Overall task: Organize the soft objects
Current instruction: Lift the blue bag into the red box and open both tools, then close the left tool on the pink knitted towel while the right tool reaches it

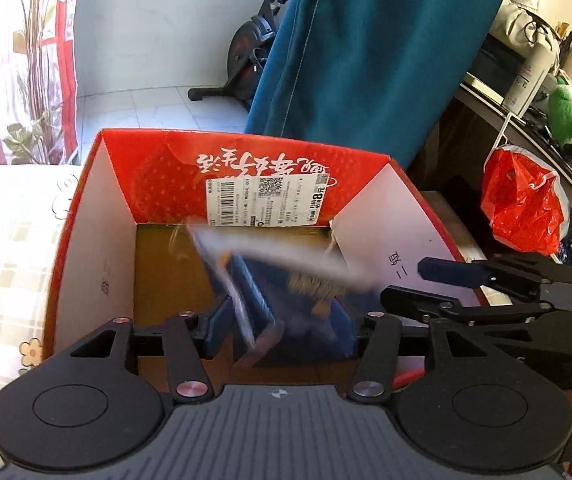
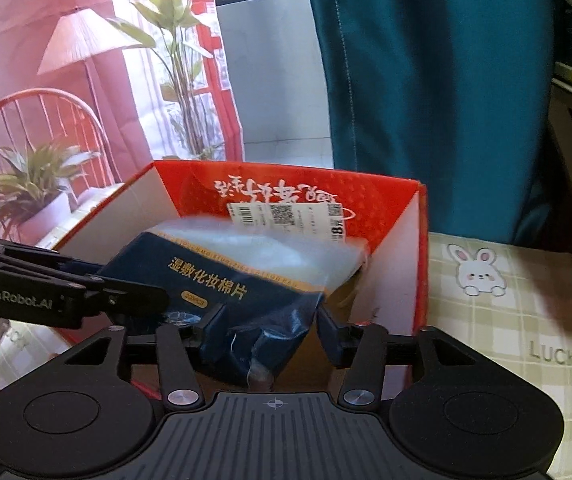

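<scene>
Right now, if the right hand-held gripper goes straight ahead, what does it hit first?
The dark blue cotton-pad packet, lying between the right hand-held gripper's fingers, over the open red box. Contact is unclear; the packet looks blurred.

Red box (image 1: 241, 160) with white script and pale inner walls, brown floor inside. Dark blue packet (image 2: 213, 280) lettered in gold, clear plastic at its far end. Cream-and-green checked cloth (image 2: 506, 320) printed with a white rabbit, small flowers. Teal curtain (image 1: 366, 60). Red plastic bag (image 1: 522, 200). Black grippers, blue pads.
</scene>
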A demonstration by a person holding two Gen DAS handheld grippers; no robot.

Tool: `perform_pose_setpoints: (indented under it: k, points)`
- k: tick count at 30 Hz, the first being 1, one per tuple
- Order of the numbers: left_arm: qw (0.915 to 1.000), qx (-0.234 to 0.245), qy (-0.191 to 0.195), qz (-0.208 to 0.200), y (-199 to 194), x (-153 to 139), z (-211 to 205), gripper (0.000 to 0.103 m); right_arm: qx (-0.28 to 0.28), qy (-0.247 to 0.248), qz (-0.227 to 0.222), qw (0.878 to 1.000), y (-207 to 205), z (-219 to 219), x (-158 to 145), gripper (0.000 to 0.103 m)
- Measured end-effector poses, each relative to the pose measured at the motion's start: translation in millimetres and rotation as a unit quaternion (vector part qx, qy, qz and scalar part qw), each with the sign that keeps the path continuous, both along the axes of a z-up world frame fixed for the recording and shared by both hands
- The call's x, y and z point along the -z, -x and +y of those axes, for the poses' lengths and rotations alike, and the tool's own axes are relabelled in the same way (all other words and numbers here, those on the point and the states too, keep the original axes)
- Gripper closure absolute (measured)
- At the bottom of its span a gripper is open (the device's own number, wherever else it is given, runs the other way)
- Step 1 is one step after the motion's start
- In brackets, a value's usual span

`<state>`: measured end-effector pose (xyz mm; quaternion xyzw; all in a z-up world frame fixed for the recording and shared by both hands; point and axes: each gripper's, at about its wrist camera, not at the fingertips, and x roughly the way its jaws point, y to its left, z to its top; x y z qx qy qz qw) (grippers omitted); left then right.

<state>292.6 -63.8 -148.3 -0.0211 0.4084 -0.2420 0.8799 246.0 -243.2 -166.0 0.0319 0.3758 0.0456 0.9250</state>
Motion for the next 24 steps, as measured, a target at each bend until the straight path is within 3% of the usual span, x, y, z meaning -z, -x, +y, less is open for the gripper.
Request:
perform_pose_setpoints:
  k: [14,19,24]
  points:
    - [0.9987,0.007,-0.006,-0.05,63.9,-34.5,26.3,0.045,0.004,-0.012,-0.059,0.998,62.4,15.2,-34.5,0.05]
    - [0.9984,0.013,-0.011,-0.054,90.8,-32.1,42.1,0.043,-0.005,-0.011,-0.072,0.997,97.0,24.3,-40.7,0.05]
    - [0.9992,-0.002,-0.014,-0.039,105.7,-17.3,57.8,0.043,-0.014,-0.015,-0.056,0.998,126.0,32.7,-31.5,0.05]
